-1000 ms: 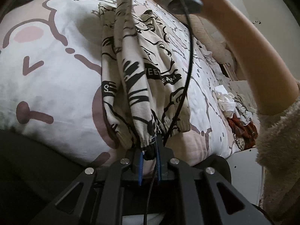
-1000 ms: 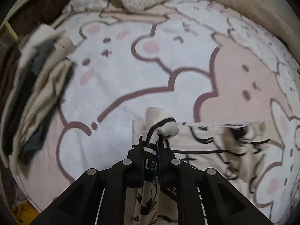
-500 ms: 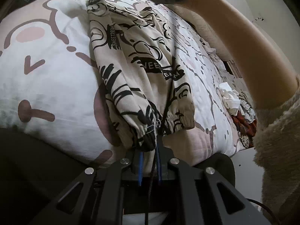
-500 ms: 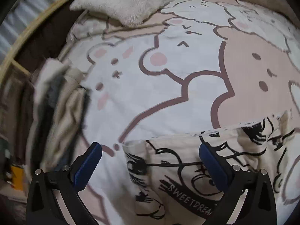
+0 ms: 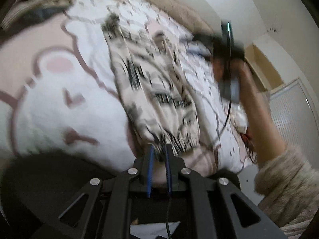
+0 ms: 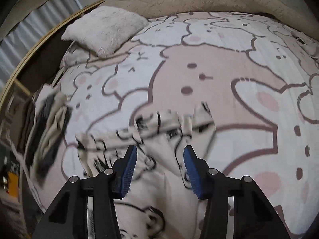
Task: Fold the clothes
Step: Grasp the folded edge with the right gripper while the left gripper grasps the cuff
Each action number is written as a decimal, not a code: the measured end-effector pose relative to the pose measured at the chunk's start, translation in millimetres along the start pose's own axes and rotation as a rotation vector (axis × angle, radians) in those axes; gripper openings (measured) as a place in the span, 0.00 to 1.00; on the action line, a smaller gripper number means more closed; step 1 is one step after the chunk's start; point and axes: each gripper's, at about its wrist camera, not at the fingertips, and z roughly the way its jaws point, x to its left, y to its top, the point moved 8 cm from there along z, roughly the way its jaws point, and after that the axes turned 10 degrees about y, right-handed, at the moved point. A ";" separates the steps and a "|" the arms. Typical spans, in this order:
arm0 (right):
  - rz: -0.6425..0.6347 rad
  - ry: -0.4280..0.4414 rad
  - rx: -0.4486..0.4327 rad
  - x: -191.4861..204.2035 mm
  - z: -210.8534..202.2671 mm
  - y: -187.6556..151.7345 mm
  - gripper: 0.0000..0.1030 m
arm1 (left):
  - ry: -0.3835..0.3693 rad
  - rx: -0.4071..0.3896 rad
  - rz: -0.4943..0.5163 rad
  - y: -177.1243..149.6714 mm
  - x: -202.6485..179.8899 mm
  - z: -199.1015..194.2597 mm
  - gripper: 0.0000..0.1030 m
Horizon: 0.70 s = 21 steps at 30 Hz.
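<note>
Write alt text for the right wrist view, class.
The open right gripper hovers over printed cream trousers spread on a cartoon-bear bedspread. A fluffy pillow lies at the far left, and a clothes pile sits at the left edge.

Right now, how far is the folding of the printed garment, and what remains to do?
Done: the printed garment lies spread lengthwise on the bear-pattern bedspread, and a stack of clothes sits at the bed's edge. In hand: the left gripper is shut on its cuffed end, while the right gripper hangs open above it. Left: the fold itself; no crosswise fold shows yet.
</note>
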 end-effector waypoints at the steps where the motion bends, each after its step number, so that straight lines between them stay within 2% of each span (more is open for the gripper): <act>1: -0.011 0.000 0.006 -2.8 -0.2 -8.2 0.48 | 0.017 -0.032 0.002 10.5 4.3 -7.3 0.20; 2: -0.022 -0.001 0.012 -5.7 -0.3 -16.4 0.48 | 0.035 -0.063 0.004 20.9 8.6 -14.7 0.32; 3: -0.033 -0.001 0.018 -8.5 -0.5 -24.6 0.48 | 0.053 -0.095 0.006 31.5 12.8 -21.9 0.36; 6: -0.067 -0.002 0.036 -17.1 -1.0 -49.3 0.48 | 0.095 -0.154 0.044 68.9 17.2 -27.2 0.36; 9: -0.103 -0.001 0.035 -22.8 -4.9 -65.1 0.48 | 0.116 -0.183 0.043 111.6 20.1 -13.0 0.36; 14: -0.183 0.007 -0.089 -11.2 -33.5 -24.5 0.48 | 0.160 -0.197 0.007 175.8 21.6 31.8 0.37; 17: -0.269 -0.047 -0.083 -8.2 -25.4 -1.6 0.48 | 0.228 -0.190 0.014 203.0 23.8 66.3 0.37; 21: -0.370 -0.088 -0.039 -5.2 0.3 8.7 0.48 | 0.295 -0.152 0.004 219.7 34.9 103.2 0.37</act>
